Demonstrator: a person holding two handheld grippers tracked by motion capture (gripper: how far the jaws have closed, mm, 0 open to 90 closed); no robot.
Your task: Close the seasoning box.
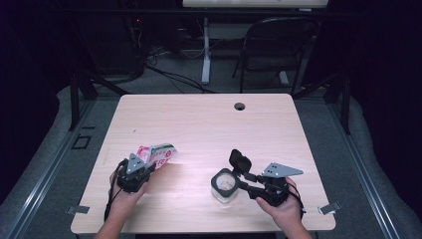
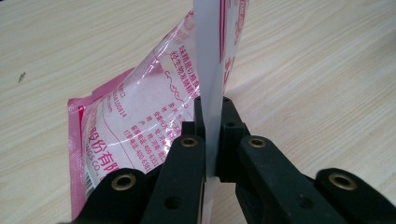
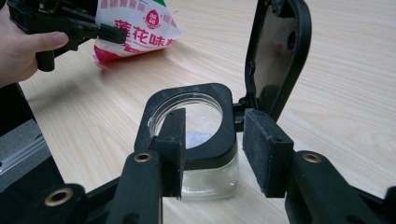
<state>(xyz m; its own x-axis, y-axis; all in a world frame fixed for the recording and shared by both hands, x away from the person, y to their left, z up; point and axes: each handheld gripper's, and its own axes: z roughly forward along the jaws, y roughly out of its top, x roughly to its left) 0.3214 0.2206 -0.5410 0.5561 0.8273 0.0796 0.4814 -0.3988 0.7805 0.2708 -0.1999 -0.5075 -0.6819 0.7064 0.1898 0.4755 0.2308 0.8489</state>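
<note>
Pink-printed packet [image 2: 140, 126] top cut off, lower edge hidden by left gripper [image 2: 212, 135] jaws

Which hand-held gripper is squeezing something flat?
The left hand-held gripper. Its jaws pinch the thin edge of the pink and white packet. The right hand-held gripper has wide jaws around the open glass jar.

1. On the front of the plastic bag [image 3: 140, 25], large red Chinese characters reading 莲花味 are printed, seen at 11 o'clock in the right gripper view.
2. On the bag's back [image 2: 140, 135], small red Chinese print and digits, partly "400", are carried; the rest is too small to be read.
</note>
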